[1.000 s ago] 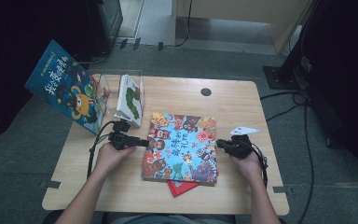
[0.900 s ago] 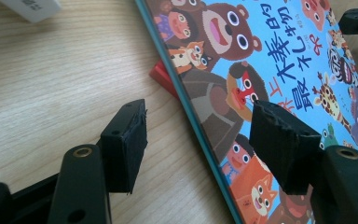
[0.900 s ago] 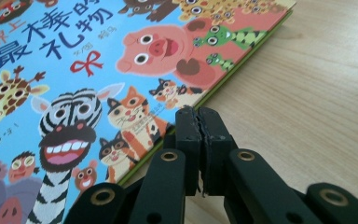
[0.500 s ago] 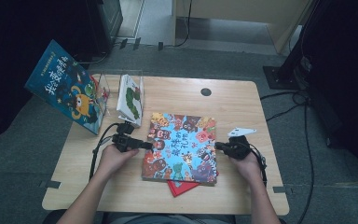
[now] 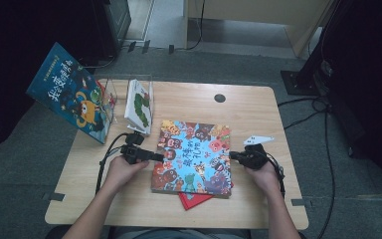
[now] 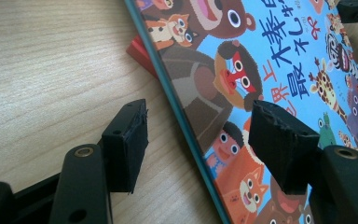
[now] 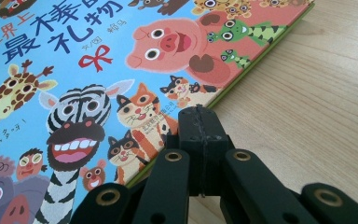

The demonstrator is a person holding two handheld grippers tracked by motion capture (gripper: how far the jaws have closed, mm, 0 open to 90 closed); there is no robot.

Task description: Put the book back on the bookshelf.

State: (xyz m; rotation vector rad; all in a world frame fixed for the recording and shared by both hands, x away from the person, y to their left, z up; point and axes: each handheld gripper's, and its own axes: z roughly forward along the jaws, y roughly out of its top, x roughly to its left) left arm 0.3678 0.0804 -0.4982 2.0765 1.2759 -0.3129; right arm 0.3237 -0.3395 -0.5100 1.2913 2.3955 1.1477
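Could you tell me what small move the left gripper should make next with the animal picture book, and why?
Probably close the left gripper on the picture book: its fingers stand open astride the book's edge, while the right gripper rests shut at the opposite edge.

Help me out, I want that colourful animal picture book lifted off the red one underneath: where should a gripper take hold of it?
Probably at its left edge, from the left. The animal picture book lies flat, so only its thin rim offers a bite. The left gripper already stands open astride that edge, one jaw over the cover, one over the table. Its overhang past the red book may ease a jaw under.
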